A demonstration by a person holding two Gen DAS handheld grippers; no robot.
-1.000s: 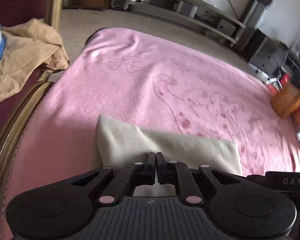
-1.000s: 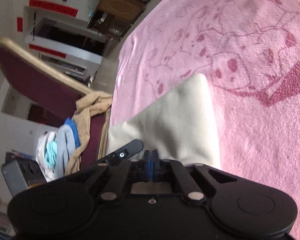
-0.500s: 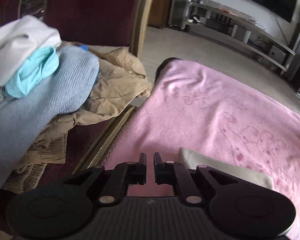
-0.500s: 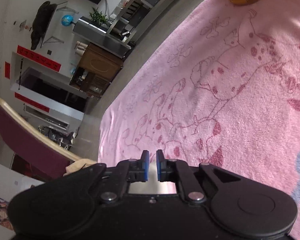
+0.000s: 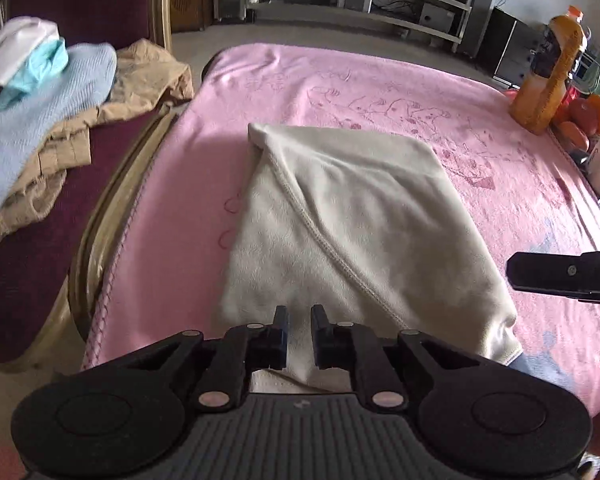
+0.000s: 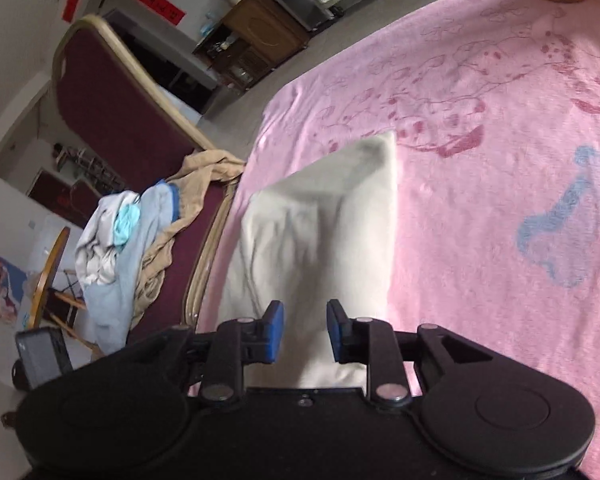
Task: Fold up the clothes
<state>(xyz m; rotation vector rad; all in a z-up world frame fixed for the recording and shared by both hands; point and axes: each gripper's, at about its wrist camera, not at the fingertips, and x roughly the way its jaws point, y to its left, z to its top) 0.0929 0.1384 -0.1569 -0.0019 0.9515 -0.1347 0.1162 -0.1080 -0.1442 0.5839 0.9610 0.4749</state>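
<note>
A folded cream cloth (image 5: 340,216) lies on the pink blanket (image 5: 204,200), a stitched hem running across its top layer. It also shows in the right wrist view (image 6: 320,232). My left gripper (image 5: 299,322) is open and empty over the cloth's near edge. My right gripper (image 6: 305,316) is open and empty over the cloth's near end. Part of the right gripper (image 5: 564,276) shows at the right edge of the left wrist view.
A maroon chair (image 5: 24,272) stands left of the blanket with a pile of clothes (image 5: 48,92): light blue, white, turquoise and tan. An orange drink bottle (image 5: 548,76) and fruit (image 5: 584,116) stand at the blanket's far right. Shelving lines the far wall.
Both grippers were shut at the cloth a second ago, swung away, and are now open over its near edge. The cloth now lies flat and folded.
</note>
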